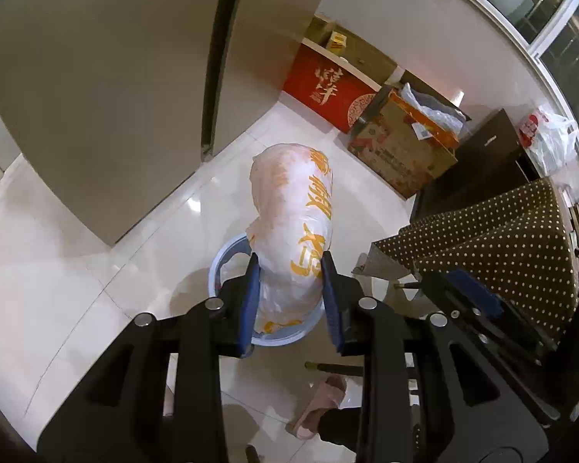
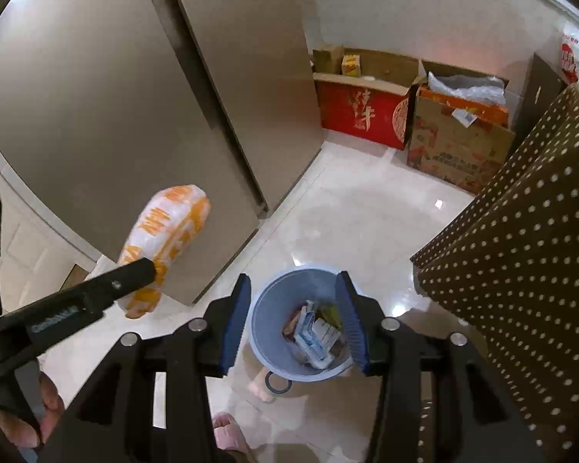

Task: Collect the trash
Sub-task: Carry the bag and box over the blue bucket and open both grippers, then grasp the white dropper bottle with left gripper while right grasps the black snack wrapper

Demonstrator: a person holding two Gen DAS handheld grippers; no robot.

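Bin [image 2: 266, 308] with cartons [image 2: 314, 337] inside

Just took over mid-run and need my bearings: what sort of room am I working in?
Most likely a home kitchen or dining corner: a tall two-door fridge, a table with a dotted brown cloth, cardboard boxes against the wall, and a small blue bin on the tiled floor.

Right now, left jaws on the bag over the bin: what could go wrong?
1. The left gripper pinches only part of the bulging white and orange bag; thin plastic may slip or tear.
2. The bag looks about as wide as the blue bin, which already holds cartons; it may jam or tip the bin.
3. The right gripper hangs open over the bin's mouth, in the bag's way.
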